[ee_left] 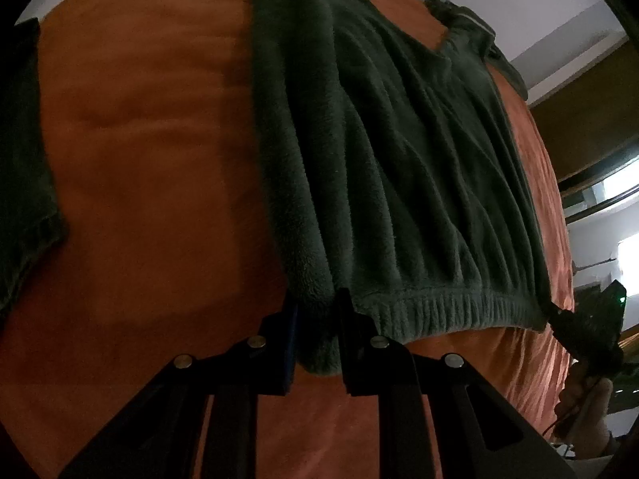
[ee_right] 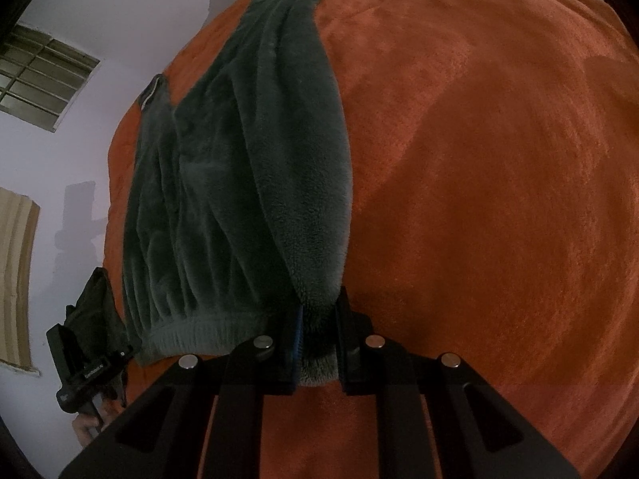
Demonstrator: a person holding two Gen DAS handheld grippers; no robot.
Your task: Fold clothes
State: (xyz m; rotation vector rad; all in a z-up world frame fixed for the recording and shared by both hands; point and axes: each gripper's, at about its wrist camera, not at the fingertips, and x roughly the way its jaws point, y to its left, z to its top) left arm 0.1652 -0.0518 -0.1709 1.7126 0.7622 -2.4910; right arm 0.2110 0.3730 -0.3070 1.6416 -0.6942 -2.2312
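Fleece sweater [ee_left: 399, 167] lies on an orange bedspread [ee_left: 139, 159] — left gripper [ee_left: 317, 339] and right gripper [ee_right: 317, 339] each clamp a near hem corner. Judged mid-fold; next likely carries the hem toward the far collar [ee_left: 467, 20], evenly.

I read the green sweater [ee_left: 399, 167] as thick fleece, deep matt pile, with a ribbed knit hem [ee_left: 451, 311]. Orange blanket [ee_right: 479, 159] under it: short plush nap, matt, slightly streaked. My left gripper [ee_left: 317, 339] and right gripper [ee_right: 317, 343] look like matt black plastic, with shiny round metal pins. Far wall [ee_right: 120, 8]: smooth matt paint.
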